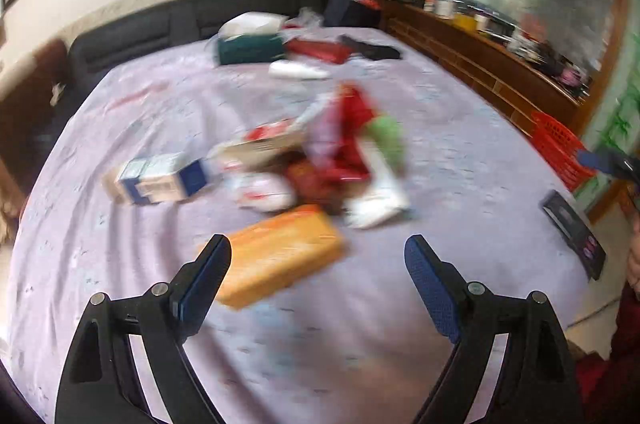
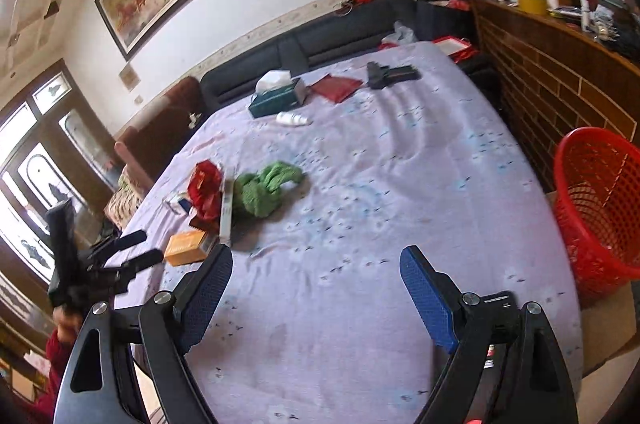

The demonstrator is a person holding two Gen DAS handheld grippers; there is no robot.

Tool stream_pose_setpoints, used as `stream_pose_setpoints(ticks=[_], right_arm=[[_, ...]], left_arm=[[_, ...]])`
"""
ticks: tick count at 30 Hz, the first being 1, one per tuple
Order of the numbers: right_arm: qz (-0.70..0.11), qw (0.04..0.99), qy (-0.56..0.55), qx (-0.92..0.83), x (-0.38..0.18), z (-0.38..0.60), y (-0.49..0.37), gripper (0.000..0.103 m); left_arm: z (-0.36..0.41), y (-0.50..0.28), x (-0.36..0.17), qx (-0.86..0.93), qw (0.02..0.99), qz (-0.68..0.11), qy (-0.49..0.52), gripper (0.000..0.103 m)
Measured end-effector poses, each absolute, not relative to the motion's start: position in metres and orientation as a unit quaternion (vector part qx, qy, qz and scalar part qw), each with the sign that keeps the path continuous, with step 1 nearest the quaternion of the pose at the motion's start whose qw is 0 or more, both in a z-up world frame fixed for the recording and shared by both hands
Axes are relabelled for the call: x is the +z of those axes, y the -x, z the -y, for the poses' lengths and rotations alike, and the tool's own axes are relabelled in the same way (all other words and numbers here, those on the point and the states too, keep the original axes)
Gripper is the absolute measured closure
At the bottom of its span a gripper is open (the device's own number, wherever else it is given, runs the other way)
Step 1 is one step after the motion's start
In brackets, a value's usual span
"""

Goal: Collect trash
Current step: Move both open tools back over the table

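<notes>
A heap of trash [image 1: 304,164], boxes and crinkly wrappers, is lying near the bed's [image 2: 380,184] left edge, blurry in the left view. Only the right view is showing the whole red basket [image 2: 596,208] sitting past the right edge. The left gripper [image 1: 318,256] and the right gripper [image 2: 316,266] are both spreading wide, pinching nothing.

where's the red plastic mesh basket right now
In the right wrist view the red plastic mesh basket stands on the floor at the far right, beside the lilac-sheeted bed and against the brown wooden cabinet.
</notes>
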State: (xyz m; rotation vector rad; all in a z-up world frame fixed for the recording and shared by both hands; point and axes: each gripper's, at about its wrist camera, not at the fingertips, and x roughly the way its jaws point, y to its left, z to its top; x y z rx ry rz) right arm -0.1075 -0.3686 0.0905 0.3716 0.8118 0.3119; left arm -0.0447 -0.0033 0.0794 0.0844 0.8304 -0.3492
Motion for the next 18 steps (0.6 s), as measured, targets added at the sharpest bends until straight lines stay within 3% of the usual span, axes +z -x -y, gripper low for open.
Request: stream_pose_setpoints(ticks=[5, 10, 18], right_arm=[[-0.401, 0.886, -0.17, 0.158, 0.086, 0.354, 0.107, 0.014], [-0.408, 0.884, -0.161, 0.162, 0.084, 0.346, 0.109, 0.014], [-0.418, 0.879, -0.16, 0.163, 0.077, 0.343, 0.102, 0.014]], left_arm=[[-0.03, -0.004, 0.052, -0.164, 0.876, -0.453, 0.033, 0.016], [-0.031, -0.025, 0.032, -0.174, 0.86, -0.477, 0.044, 0.016], [-0.001, 0.029, 0.037, -0.254, 0.839, -0.481, 0.01, 0.016]])
